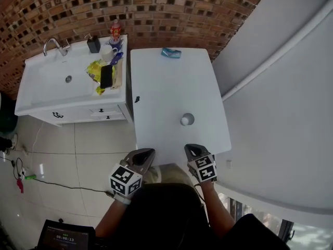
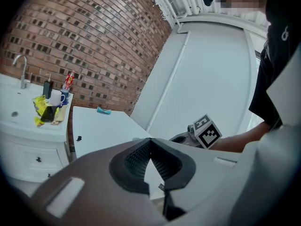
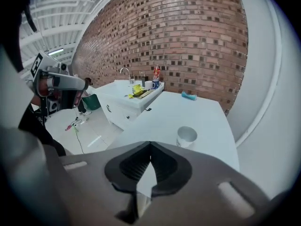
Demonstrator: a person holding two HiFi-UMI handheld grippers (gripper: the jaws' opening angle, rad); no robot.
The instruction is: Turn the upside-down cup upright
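Observation:
A small white cup (image 1: 187,119) stands upright, mouth up, on the white table (image 1: 166,82), towards its near right part. In the right gripper view the cup (image 3: 186,136) shows its open mouth just beyond my jaws. My right gripper (image 1: 190,149) hovers at the table's near edge, short of the cup, shut with nothing between its jaws. My left gripper (image 1: 148,153) is at the same edge further left, also shut and empty. The left gripper view shows its tips (image 2: 150,139) meeting, with the right gripper (image 2: 182,138) off to the side.
A white sink cabinet (image 1: 52,95) adjoins the table's left side, with a tap (image 1: 54,46), bottles, a mug (image 1: 107,52), a phone (image 1: 106,76) and a yellow packet. A blue object (image 1: 170,52) lies at the table's far edge. Brick wall behind; cables and a tablet (image 1: 65,237) on the floor.

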